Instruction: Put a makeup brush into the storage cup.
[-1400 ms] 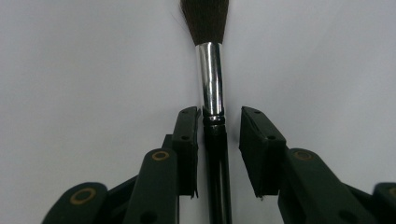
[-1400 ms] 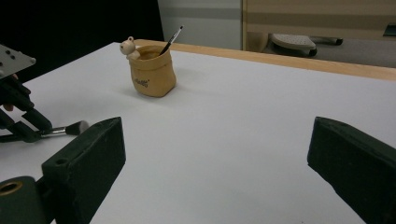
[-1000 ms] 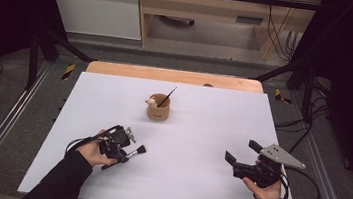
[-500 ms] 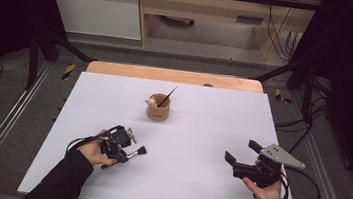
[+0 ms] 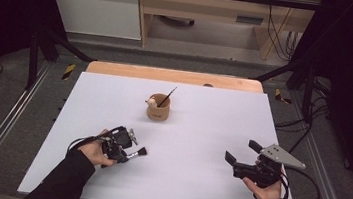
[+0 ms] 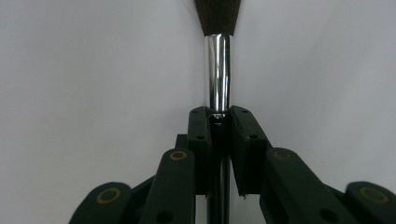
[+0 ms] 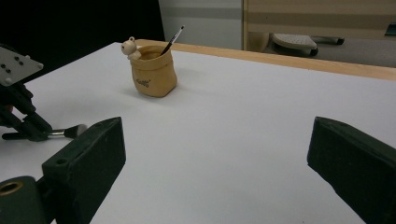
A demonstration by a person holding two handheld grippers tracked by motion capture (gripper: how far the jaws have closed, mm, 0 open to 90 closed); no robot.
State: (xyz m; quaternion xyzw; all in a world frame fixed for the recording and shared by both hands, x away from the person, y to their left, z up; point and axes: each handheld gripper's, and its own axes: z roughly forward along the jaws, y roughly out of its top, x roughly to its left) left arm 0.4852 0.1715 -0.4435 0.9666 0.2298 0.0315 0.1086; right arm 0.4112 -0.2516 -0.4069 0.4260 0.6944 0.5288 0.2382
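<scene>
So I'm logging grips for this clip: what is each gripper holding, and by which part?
The left gripper is shut on the brush, clamped on its handle just behind the silver ferrule. The right gripper is open and holds nothing.

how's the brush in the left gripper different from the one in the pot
The held brush lies level just above the table, clamped by the left gripper; the thin brush leans in the tan pot, untouched. The held one has a wide, bushy head; the pot's looks slim with a fine tip. Both have dark handles.

A tan cup [image 5: 158, 110] with a small figure and a thin brush stands mid-table [image 5: 194, 192], a wooden desk behind.
</scene>
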